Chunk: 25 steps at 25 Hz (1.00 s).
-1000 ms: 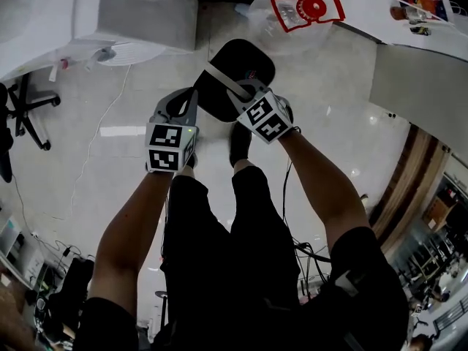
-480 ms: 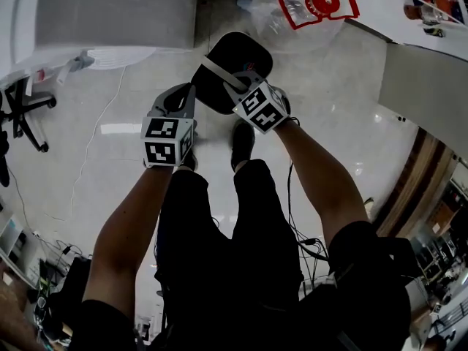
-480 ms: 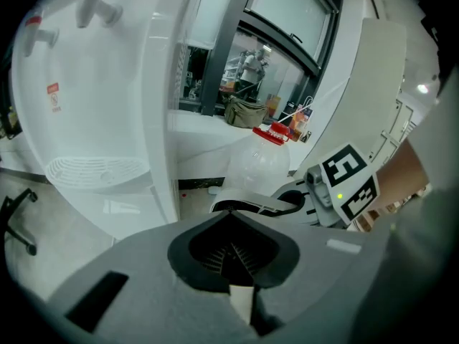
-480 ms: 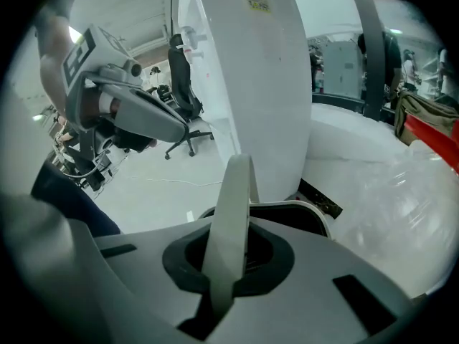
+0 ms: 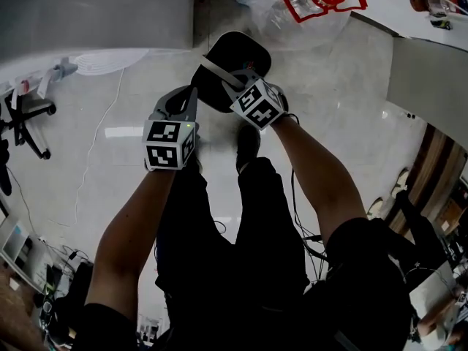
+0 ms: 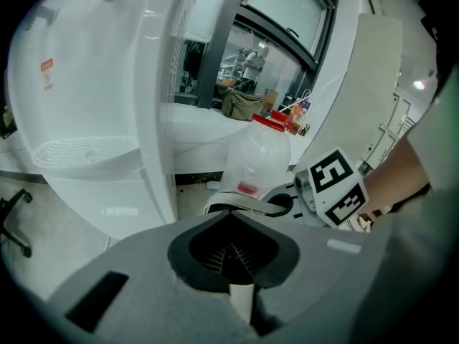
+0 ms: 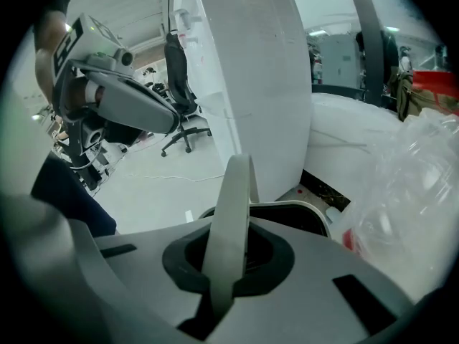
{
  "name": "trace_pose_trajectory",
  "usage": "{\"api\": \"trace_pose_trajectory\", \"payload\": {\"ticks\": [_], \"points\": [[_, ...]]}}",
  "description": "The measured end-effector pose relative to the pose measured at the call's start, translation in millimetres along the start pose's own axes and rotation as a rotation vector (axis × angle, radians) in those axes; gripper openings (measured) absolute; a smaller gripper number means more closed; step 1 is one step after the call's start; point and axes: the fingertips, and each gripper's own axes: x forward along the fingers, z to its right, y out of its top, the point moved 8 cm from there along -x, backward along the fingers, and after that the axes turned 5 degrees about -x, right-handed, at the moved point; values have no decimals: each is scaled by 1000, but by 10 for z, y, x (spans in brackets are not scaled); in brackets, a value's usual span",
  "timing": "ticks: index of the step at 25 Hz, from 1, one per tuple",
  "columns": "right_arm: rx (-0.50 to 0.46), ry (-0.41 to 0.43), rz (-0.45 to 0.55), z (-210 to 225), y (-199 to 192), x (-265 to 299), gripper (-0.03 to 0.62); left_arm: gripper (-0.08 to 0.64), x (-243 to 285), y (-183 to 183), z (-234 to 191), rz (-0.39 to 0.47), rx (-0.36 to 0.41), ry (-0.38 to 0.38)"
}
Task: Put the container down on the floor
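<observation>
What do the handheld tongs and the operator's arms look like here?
The left tongs and right tongs have grey moulded bodies with dark jaw recesses. Each carries a white cube with black square markers. The person wears black short sleeves.

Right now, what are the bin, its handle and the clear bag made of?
Bin: likely hard plastic, matte black; dull, even surface with a slight sheen.
Handle: pale grey flat band, probably plastic; smooth, holds an arc.
Bag: thin clear plastic film; crinkled, see-through, red print.
</observation>
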Motion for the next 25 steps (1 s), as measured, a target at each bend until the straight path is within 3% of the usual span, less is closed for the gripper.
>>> {"api": "trace_pose_trajectory", "payload": {"ticks": [12, 13, 15, 22, 25], "points": [[54, 33, -50, 48, -29, 117, 12, 11, -66, -152, -23, -26, -10, 3], [55, 31, -58, 56, -18, 111, 27, 11, -86, -145, -3, -26, -10, 0], [62, 19, -71, 65, 12, 85, 136, 11, -137, -132, 25, -27, -4, -4], [81, -38, -139, -39, 41, -152, 170, 11, -453, -137, 42, -46, -1, 17], [81, -106, -155, -49, 75, -340, 176, 11, -597, -86, 67, -38, -10, 12]]}}
